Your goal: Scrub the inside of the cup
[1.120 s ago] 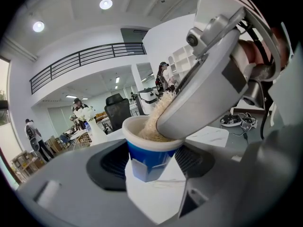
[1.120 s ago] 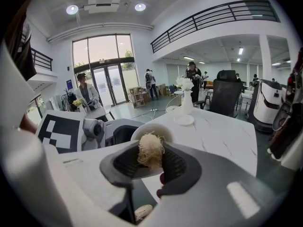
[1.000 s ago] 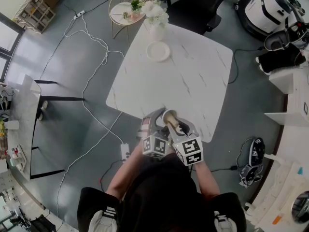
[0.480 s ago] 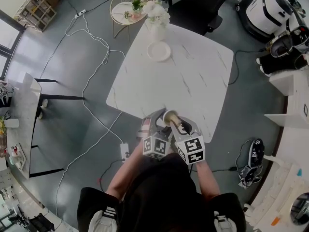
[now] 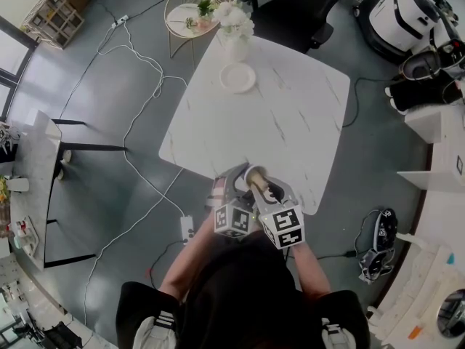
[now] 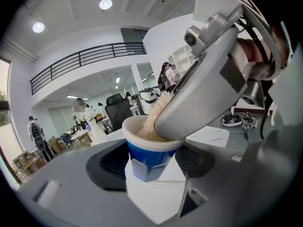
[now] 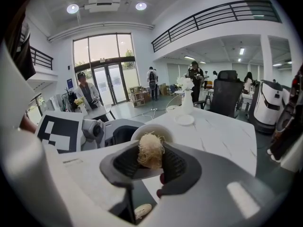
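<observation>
- My right claw [image 7: 150, 163] is closed on a straw-coloured fibre scrubber [image 7: 150, 150]. Both pads pinch the wad, and its free end pokes into the cup's mouth.
- My left claw [image 6: 151, 168] stands part-way open, with its pads pressed on either side of the blue, white-rimmed cup [image 6: 152, 148], at the lower centre of the left gripper view.
- To scrub well, I judge I should keep the left grip firm so the cup cannot spin. Then I would twist the wad round the inner wall and down to the bottom, without levering my right claw against the rim.
- In the head view the cup sits at lower centre, at the near edge of the desk [image 5: 290, 115]. I cannot tell whether it rests on it.
- A plate [image 5: 237, 77] lies near the upper edge of the desk, well apart.
</observation>
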Motion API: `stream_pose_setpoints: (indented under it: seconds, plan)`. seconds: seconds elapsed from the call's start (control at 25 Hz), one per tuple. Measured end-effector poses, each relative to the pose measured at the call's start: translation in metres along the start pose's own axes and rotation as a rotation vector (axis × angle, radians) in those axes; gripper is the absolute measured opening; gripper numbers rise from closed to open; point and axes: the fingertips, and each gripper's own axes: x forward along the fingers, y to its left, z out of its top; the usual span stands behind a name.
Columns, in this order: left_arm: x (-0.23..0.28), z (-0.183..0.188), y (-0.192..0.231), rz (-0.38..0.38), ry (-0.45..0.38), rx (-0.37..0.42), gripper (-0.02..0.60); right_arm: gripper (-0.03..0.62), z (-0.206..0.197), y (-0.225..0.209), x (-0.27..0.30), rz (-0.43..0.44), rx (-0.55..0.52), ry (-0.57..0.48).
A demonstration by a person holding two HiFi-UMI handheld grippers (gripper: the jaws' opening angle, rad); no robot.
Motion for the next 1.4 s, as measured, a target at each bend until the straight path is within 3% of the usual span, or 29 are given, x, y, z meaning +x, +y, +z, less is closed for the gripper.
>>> stream_pose_setpoints:
  seconds: [0.96, 1.4]
  plan:
    - [-0.003, -0.002, -0.010, -0.012, 0.002, 0.006, 0.313, 0.114, -0.011, -0.008, -0.003, -0.011, 0.021, 0.021]
    - [0.002, -0.006, -0.004, -0.012, 0.005, -0.024, 0.313, 0.114, -0.004, -0.001, -0.005, -0.003, 0.022, -0.023]
